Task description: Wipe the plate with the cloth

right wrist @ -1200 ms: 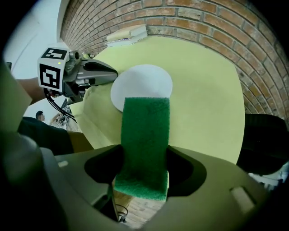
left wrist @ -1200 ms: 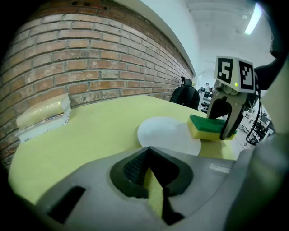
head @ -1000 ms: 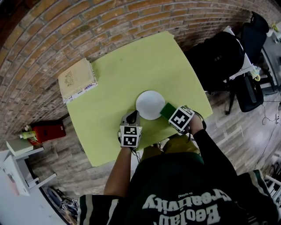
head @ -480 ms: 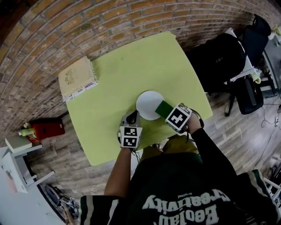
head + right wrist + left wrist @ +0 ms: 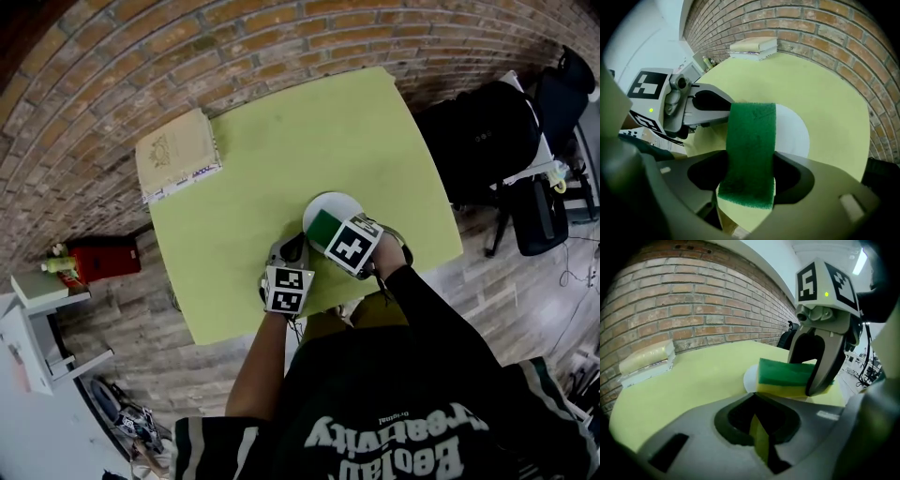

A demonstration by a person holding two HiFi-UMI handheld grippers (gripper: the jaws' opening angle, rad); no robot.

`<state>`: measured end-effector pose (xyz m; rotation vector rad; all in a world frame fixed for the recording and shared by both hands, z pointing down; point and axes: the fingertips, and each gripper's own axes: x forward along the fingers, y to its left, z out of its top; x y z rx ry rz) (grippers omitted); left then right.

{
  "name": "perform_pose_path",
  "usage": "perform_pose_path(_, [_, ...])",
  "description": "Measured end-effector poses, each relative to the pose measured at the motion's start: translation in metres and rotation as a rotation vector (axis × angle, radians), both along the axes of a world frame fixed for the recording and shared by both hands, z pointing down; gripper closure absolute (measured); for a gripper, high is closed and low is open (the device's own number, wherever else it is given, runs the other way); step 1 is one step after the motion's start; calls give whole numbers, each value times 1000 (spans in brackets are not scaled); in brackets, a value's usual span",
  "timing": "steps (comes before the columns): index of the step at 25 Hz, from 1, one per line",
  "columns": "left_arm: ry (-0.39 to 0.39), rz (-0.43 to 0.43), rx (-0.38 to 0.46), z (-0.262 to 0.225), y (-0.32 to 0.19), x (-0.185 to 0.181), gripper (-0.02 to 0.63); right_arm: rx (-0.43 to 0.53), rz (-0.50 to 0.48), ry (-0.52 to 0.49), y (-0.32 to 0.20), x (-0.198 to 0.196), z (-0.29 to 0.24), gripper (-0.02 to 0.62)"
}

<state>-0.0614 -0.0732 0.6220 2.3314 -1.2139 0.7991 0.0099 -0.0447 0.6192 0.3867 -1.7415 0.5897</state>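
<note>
A white plate (image 5: 339, 202) lies near the front edge of the light green table (image 5: 281, 150). My right gripper (image 5: 328, 231) is shut on a sponge (image 5: 322, 226) with a green scouring face and a yellow body. It holds the sponge over the plate's near left part. In the right gripper view the sponge (image 5: 752, 150) stands between the jaws with the plate (image 5: 794, 131) behind it. My left gripper (image 5: 289, 251) rests just left of the plate, jaws together with nothing in them. The left gripper view shows the sponge (image 5: 787, 373) above the plate's rim (image 5: 751, 379).
A cream book (image 5: 178, 155) lies at the table's far left corner, by the brick wall (image 5: 112, 56). Black bags and a chair (image 5: 487, 131) stand right of the table. A red object (image 5: 105, 258) and a white shelf (image 5: 37, 328) are on the floor at left.
My right gripper has carried the sponge leftwards, from the plate's right edge to over its near left part. The left gripper has stayed beside the plate.
</note>
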Motion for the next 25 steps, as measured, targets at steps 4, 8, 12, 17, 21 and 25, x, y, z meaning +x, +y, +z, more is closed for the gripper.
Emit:
perform_pose_path(4, [15, -10, 6, -2, -2, -1, 600, 1, -18, 17, -3, -2, 7, 279])
perform_pose_path(8, [21, -2, 35, -3, 0, -1, 601, -11, -24, 21, -3, -4, 10, 279])
perform_pose_path(12, [16, 7, 38, 1, -1, 2, 601, -12, -24, 30, -4, -4, 13, 279])
perform_pose_path(17, [-1, 6, 21, 3, 0, 2, 601, -19, -22, 31, -4, -4, 14, 279])
perform_pose_path(21, [-8, 7, 14, 5, 1, 2, 601, -14, -12, 32, -4, -3, 14, 279])
perform_pose_path(25, [-33, 20, 18, 7, 2, 3, 601, -11, -10, 62, -6, 4, 15, 282])
